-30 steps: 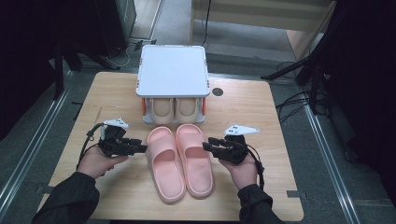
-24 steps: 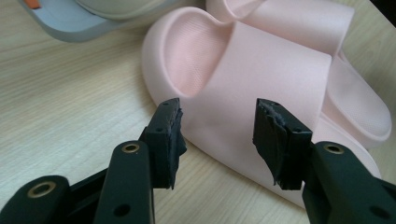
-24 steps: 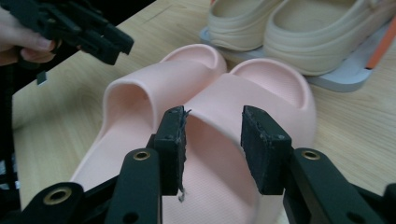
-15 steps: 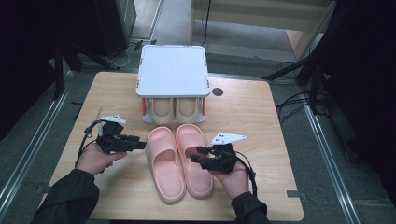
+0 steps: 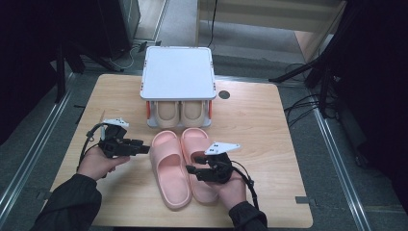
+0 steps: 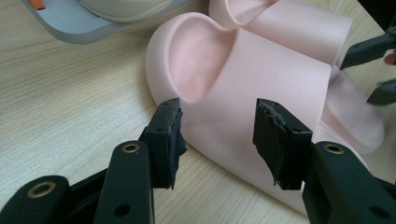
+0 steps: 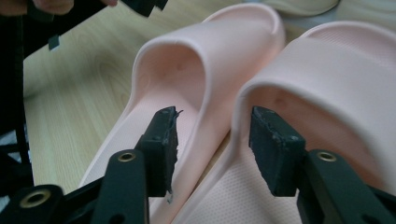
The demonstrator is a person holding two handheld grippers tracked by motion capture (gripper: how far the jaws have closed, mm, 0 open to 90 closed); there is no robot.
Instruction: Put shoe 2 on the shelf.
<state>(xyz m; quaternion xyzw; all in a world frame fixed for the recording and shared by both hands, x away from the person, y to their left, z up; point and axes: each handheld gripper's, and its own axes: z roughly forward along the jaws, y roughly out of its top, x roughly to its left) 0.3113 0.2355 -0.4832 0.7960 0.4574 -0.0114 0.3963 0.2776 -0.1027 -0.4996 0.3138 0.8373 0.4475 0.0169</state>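
Two tools closing in on a pair of pink slippers on the desk

High view: the right tool (image 5: 191, 169) has come in from the right and is now hovering over the right slipper (image 5: 198, 159), its jaws having just been opening; the left tool (image 5: 144, 148) is staying beside the left slipper (image 5: 168, 171).
Left gripper view: spread jaws are framing the left slipper's strap, apart from it.
Right gripper view: spread jaws are straddling both slippers' inner edges, gripping nothing.

left gripper (image 5: 144, 148): jaws apart, level, near the table's left edge
right gripper (image 5: 190, 170): jaws just opening, pointing left
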